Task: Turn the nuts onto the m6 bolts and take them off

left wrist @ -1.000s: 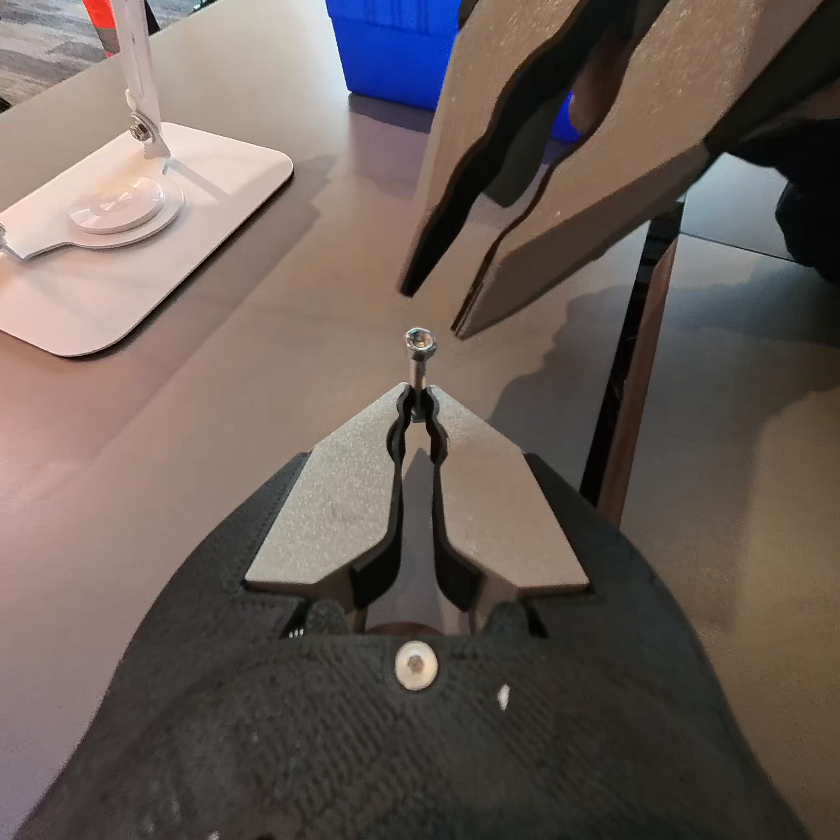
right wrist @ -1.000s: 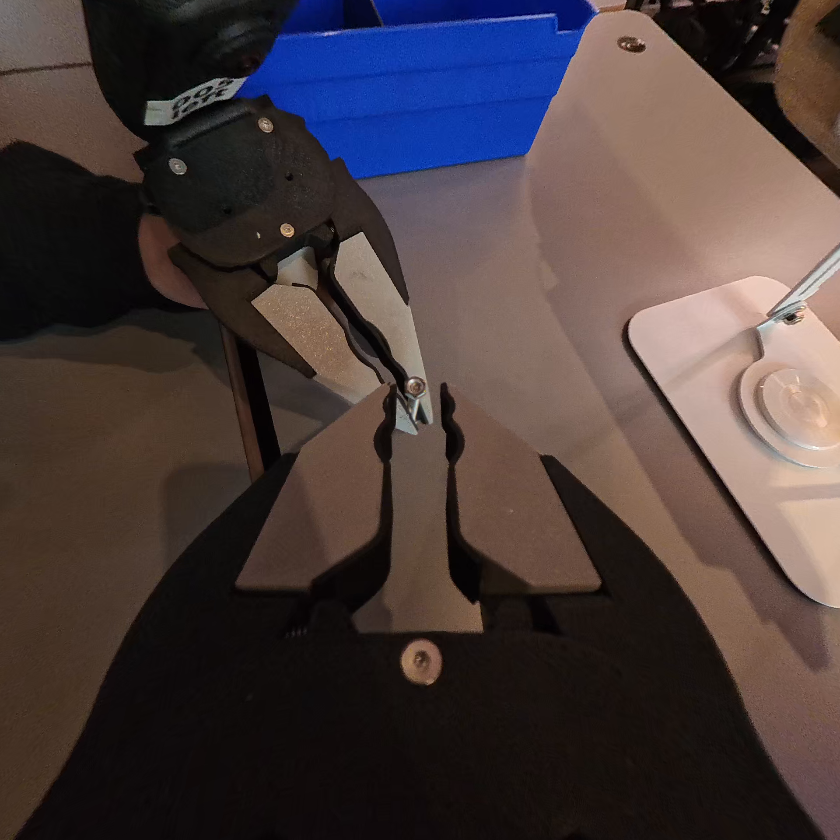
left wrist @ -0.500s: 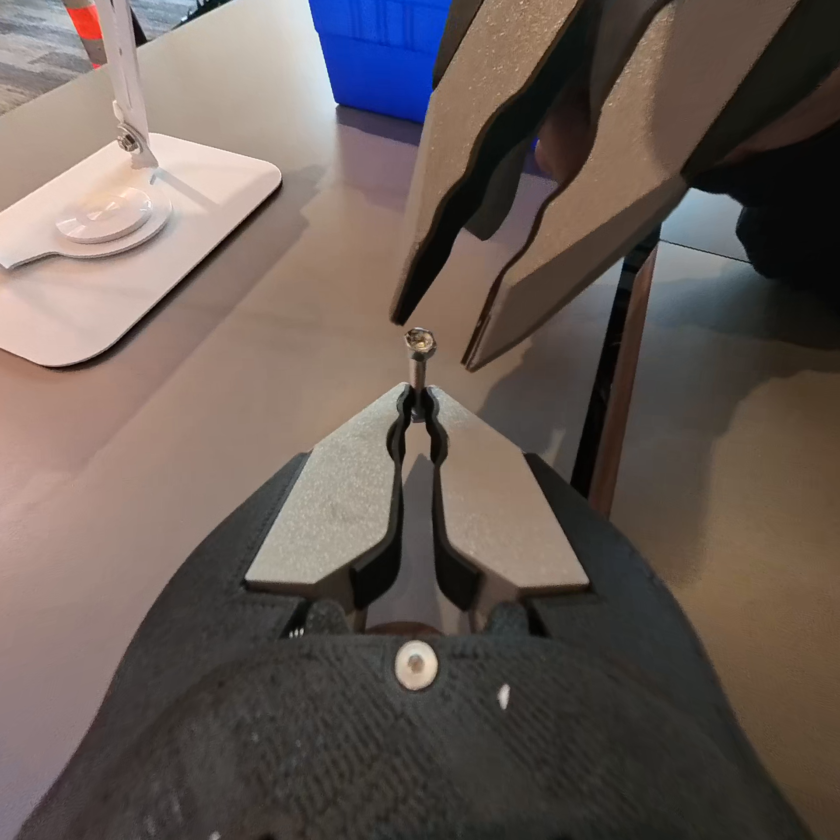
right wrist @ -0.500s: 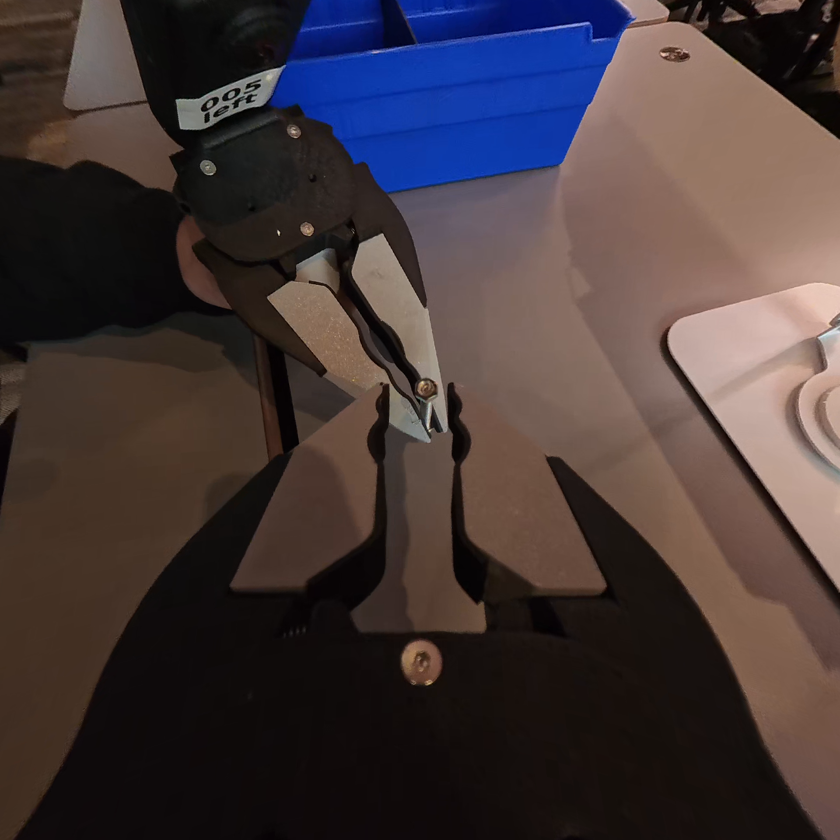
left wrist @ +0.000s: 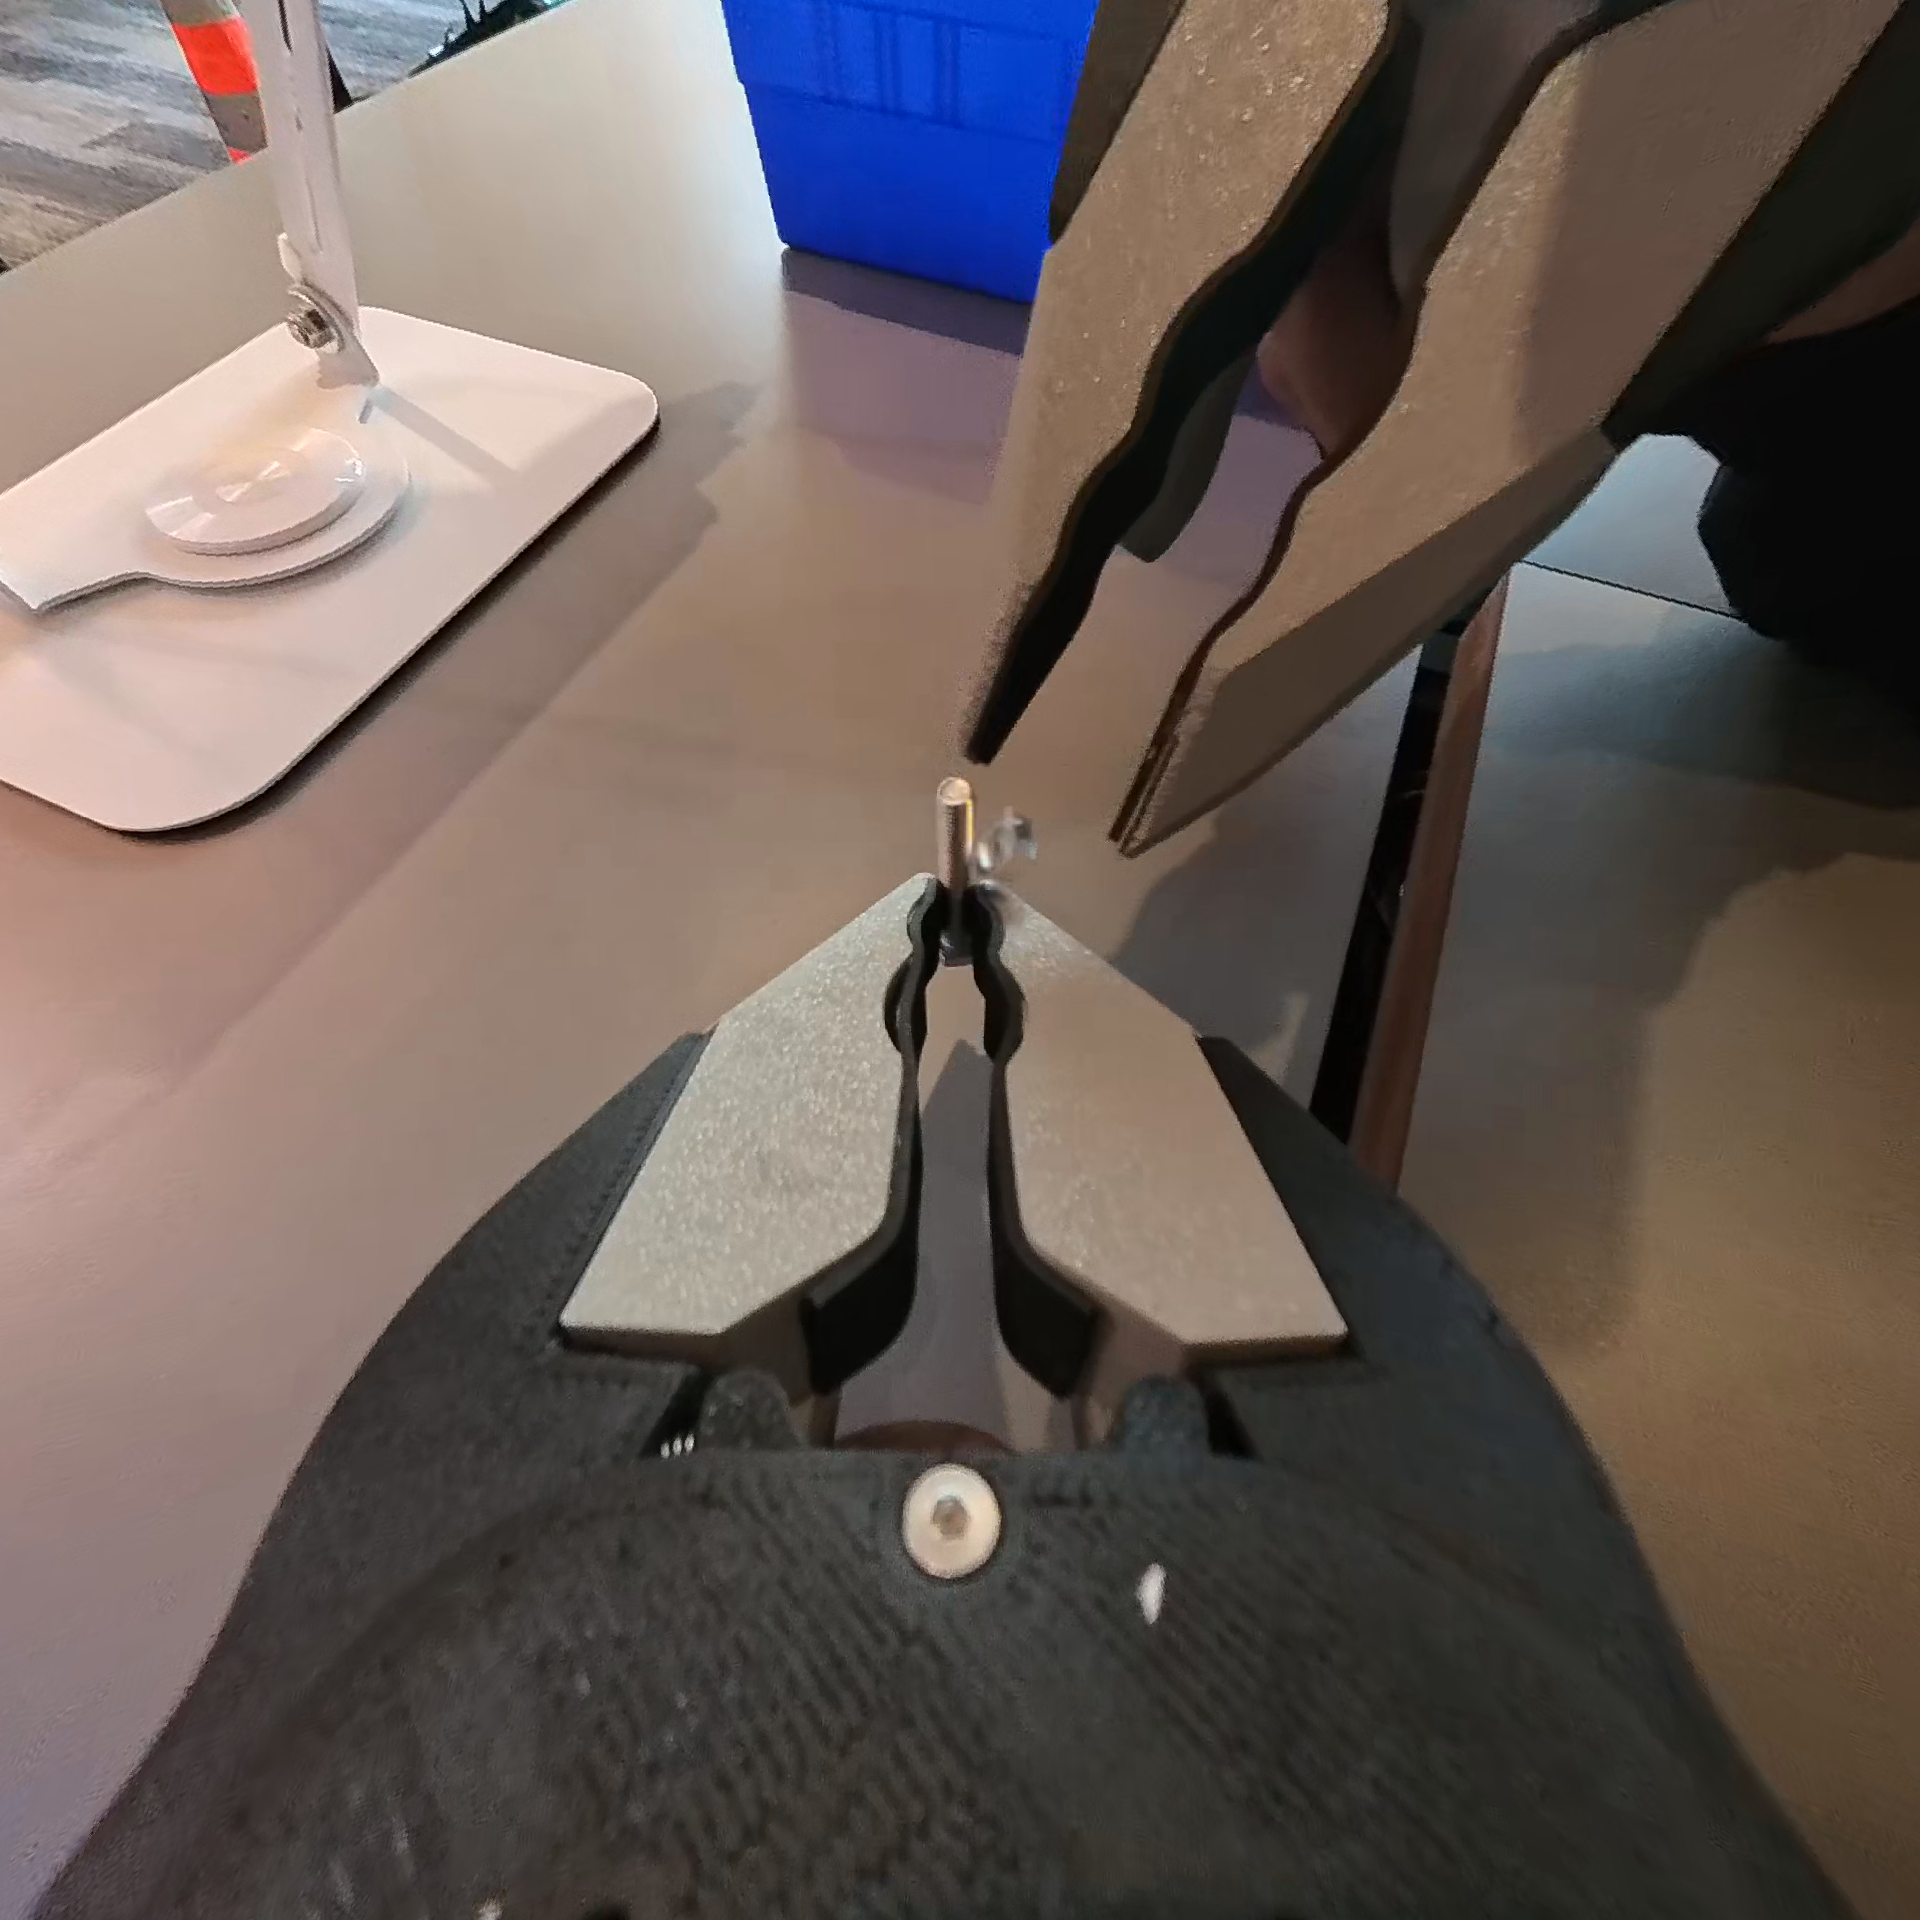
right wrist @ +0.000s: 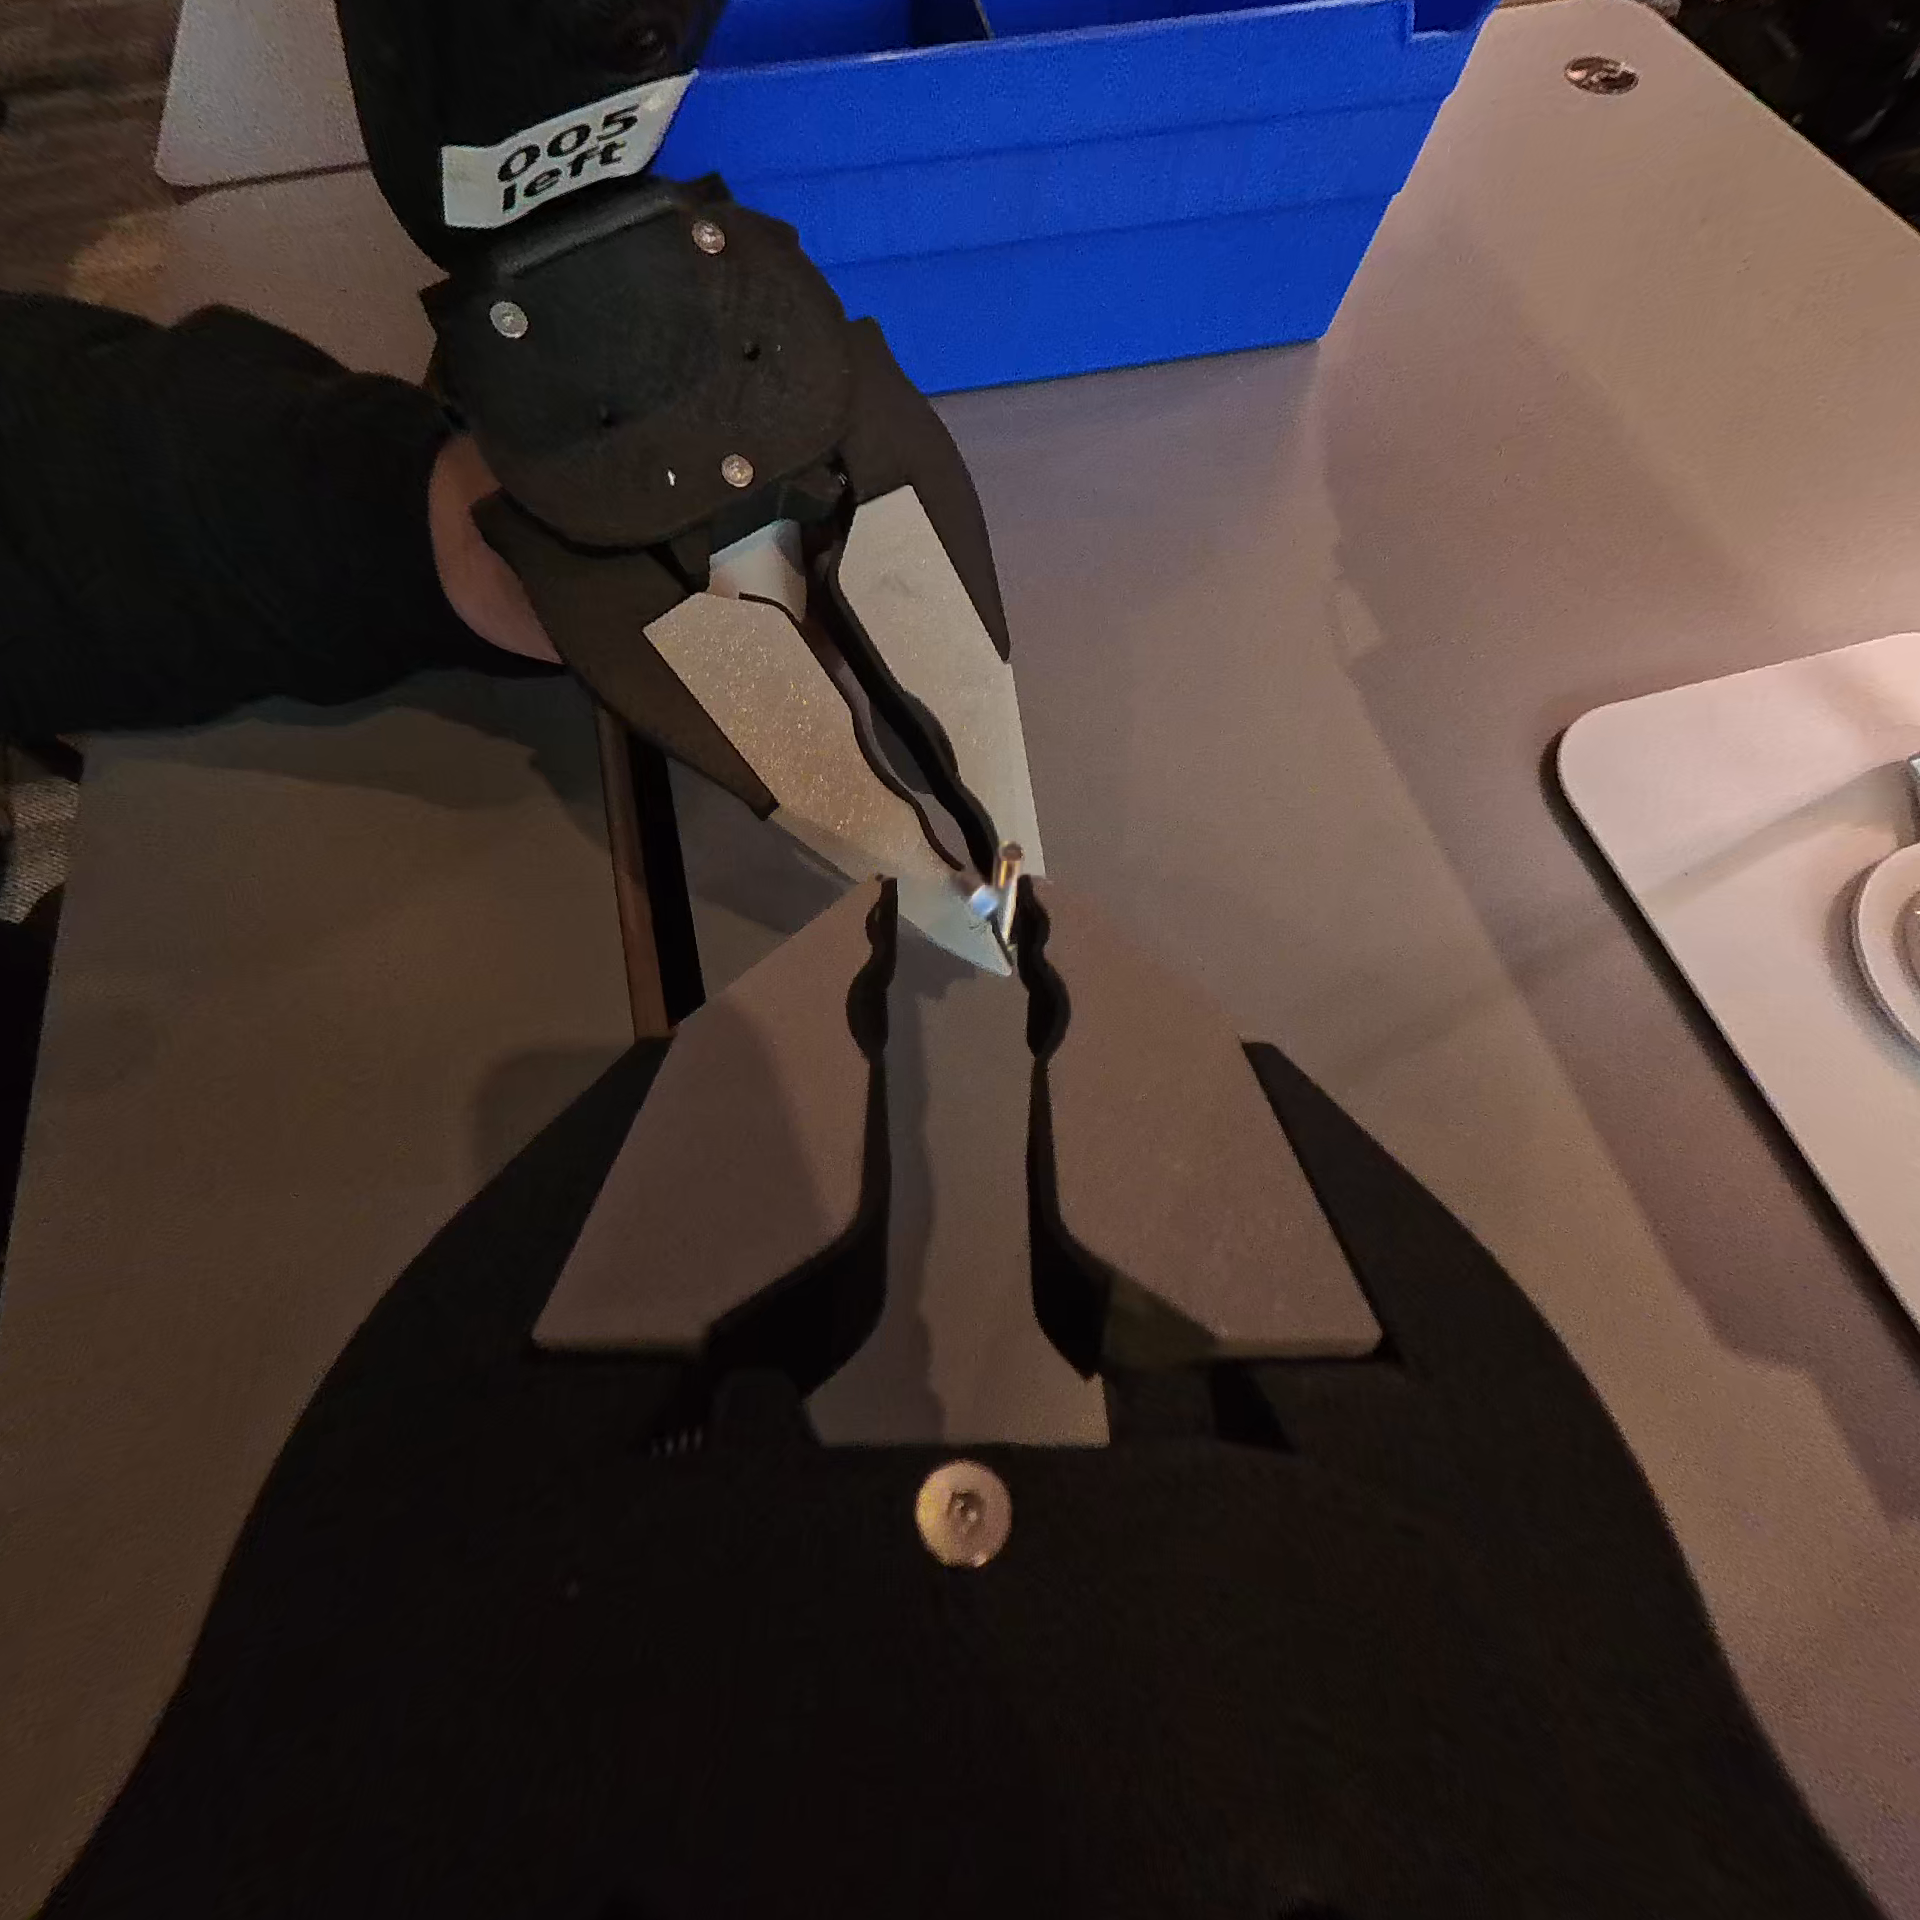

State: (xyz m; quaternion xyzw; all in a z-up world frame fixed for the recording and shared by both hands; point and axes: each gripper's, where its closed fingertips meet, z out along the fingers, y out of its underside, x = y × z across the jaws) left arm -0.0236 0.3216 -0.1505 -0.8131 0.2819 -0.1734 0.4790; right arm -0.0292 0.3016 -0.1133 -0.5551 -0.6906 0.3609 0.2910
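Left wrist view shows the left gripper [left wrist: 951, 914] clamped on the bolt [left wrist: 951, 831], a blurred nut [left wrist: 1003, 844] just beside it: small, hard, slippery steel, best pinched across flats by the gaping right gripper [left wrist: 1049, 790].

Looks like an office or lab workspace w/ desks, not a home. Smooth grey-brown table [right wrist: 1455, 436] w/ rounded corner and a metal fixing disc [right wrist: 1605, 73] set in the top; a second desk [left wrist: 1714, 935] butts against it across a narrow gap. Blue plastic parts bin [right wrist: 1091, 197] (divided inside), white flat-based stand [left wrist: 312, 582] w/ a slim upright arm, patterned grey carpet [left wrist: 62, 114] beyond the edge.
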